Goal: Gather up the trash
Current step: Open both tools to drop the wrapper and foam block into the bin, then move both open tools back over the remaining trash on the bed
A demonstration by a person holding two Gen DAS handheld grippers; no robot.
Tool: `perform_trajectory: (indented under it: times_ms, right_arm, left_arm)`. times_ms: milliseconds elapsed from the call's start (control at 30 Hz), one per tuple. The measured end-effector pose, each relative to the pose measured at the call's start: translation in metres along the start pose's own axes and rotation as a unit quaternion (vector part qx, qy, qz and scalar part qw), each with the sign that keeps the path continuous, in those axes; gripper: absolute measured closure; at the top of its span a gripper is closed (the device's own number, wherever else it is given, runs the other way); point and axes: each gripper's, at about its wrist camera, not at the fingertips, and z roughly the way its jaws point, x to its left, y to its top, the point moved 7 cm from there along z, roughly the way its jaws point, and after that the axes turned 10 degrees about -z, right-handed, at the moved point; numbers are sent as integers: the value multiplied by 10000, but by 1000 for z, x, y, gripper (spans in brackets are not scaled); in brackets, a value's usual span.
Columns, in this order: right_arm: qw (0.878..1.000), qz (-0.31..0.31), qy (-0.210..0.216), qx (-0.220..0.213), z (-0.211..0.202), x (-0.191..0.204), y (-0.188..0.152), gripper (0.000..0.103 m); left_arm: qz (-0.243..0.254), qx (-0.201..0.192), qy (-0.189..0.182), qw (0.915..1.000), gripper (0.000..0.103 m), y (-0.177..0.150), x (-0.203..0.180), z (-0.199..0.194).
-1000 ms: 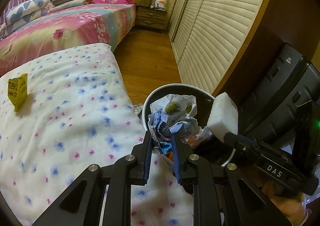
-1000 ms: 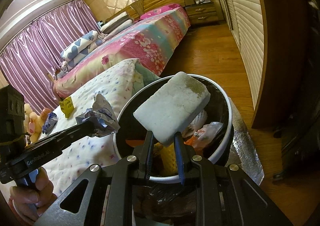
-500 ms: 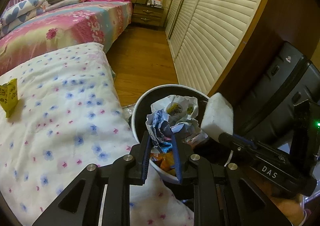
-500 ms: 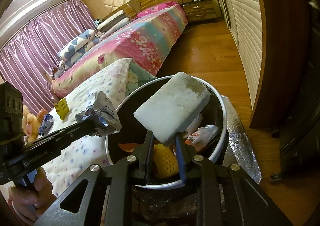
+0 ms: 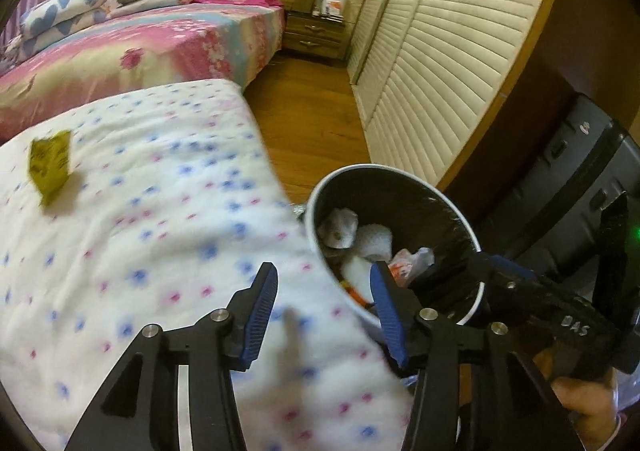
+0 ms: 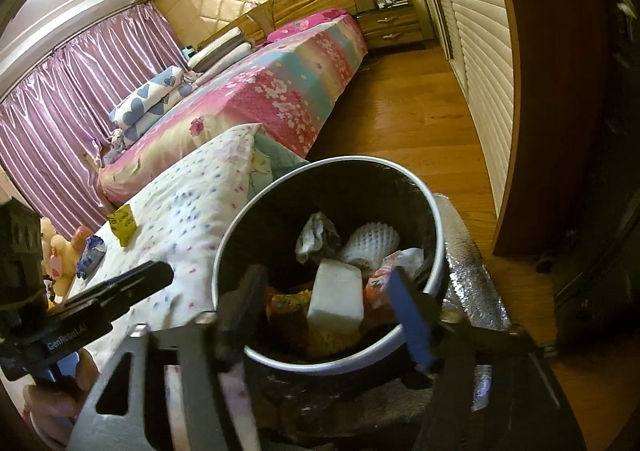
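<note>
1. Trash bin (image 6: 436, 235), beside the flowered quilt (image 5: 152, 235): holds the white foam block (image 6: 338, 293) and crumpled paper (image 6: 318, 237).
2. Right gripper (image 6: 328, 303): jaws have just been opening, spread wide and empty; block lies loose in the bin beneath them.
3. Left gripper (image 5: 324, 293): jaws just opened, half spread, empty, over the bin's near rim.
4. Yellow wrapper (image 5: 51, 165) lies on the quilt, well apart.

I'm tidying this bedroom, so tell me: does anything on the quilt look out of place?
Yes. A yellow wrapper and a blue-and-white wrapper lie on the floral quilt, not in the trash bin. Both grippers, left gripper and right gripper, are open and empty.
</note>
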Motion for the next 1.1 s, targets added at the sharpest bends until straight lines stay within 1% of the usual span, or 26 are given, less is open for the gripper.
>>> perform_trajectory:
  times_ms: [67, 133, 167, 567, 833, 1100]
  right_arm:
    - [10000, 19, 93, -17, 1, 7, -1, 21]
    - [9998, 26, 170, 46, 4, 14, -1, 15]
    - [9998, 20, 207, 69, 6, 19, -2, 14]
    - [9969, -454, 647, 48, 18, 92, 4, 13]
    - [9929, -711, 934, 181, 37, 138, 0, 13]
    - [9889, -922, 1132, 273, 53, 175, -4, 13]
  left_arm:
    - [-143, -25, 39, 9999, 51, -4, 13, -8]
    - [-242, -61, 91, 9996, 48, -7, 25, -15]
    - [-295, -84, 124, 9995, 47, -8, 31, -19]
    - [-942, -364, 585, 9932, 44, -18, 111, -66]
    - [-1285, -540, 897, 9862, 43, -25, 158, -98]
    - [-1536, -642, 1161, 9792, 43, -31, 195, -122]
